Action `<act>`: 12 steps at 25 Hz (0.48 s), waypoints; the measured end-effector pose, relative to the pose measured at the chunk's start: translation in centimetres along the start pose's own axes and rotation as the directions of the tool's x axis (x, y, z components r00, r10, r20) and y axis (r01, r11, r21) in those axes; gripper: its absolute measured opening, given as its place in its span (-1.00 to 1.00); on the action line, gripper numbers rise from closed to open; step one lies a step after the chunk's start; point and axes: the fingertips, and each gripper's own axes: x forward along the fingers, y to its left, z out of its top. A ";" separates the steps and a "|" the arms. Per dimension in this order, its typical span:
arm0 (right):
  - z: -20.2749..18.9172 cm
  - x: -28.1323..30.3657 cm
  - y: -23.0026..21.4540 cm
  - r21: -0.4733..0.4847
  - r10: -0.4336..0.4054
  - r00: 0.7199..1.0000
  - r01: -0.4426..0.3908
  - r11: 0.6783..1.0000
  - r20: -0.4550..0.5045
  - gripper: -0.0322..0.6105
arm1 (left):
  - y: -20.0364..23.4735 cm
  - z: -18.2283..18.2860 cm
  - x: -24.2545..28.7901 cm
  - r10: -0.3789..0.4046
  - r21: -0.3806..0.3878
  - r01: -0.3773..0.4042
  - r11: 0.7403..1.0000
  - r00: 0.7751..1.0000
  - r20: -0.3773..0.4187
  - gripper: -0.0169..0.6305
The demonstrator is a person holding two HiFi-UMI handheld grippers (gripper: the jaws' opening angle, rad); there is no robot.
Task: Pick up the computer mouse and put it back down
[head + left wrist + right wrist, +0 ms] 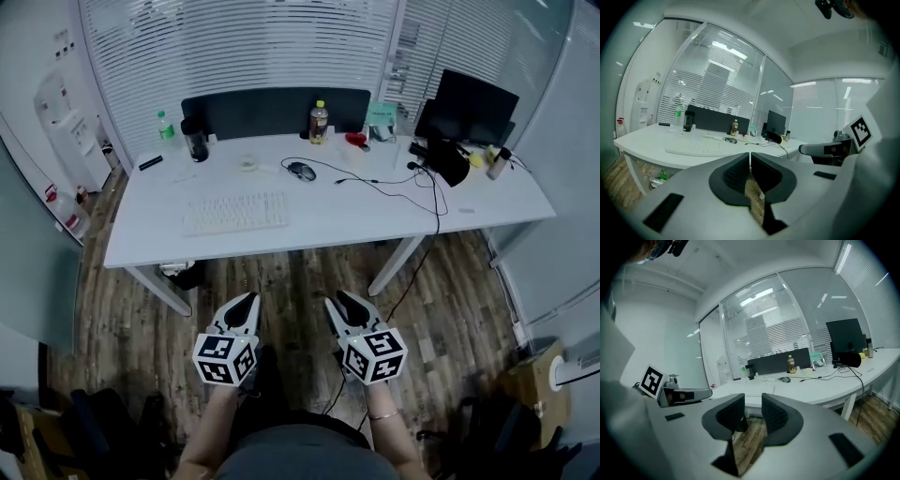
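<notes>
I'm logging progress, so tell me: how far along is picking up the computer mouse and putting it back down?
Done: nothing yet. The computer mouse lies on the desk with no gripper near it. In hand: nothing. The left gripper is shut and the right gripper slightly open, both empty and held over the floor short of the desk. Left: reach the mouse, grasp it, lift it, and set it back down.

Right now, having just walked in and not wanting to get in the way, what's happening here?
A person stands back from the white desk, holding tongs in each hand over the wooden floor. The left tongs are shut and empty; the right tongs stand slightly apart, also empty. The black computer mouse lies untouched on the desk, beyond the white keyboard. Nothing is being handled yet.
</notes>
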 end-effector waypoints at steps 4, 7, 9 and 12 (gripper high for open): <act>1.2 4.6 -1.6 0.010 -0.010 1.000 0.010 1.000 -0.010 -0.52 | 3.6 0.9 3.3 -0.008 -0.017 0.008 1.000 1.000 -0.012 -0.86; 2.2 8.3 -2.4 0.014 -0.018 1.000 0.018 1.000 -0.024 -0.38 | 6.3 1.9 5.8 -0.015 -0.022 0.014 1.000 1.000 -0.024 -0.86; 2.8 10.5 -2.9 0.013 -0.026 0.999 0.026 1.000 -0.032 -0.32 | 7.9 2.7 7.4 -0.023 -0.019 0.022 1.000 0.999 -0.029 -0.86; 3.6 13.4 -3.6 0.010 -0.049 0.998 0.050 0.999 -0.040 -0.27 | 10.1 3.7 9.6 -0.039 -0.016 0.039 0.999 0.998 -0.038 -0.86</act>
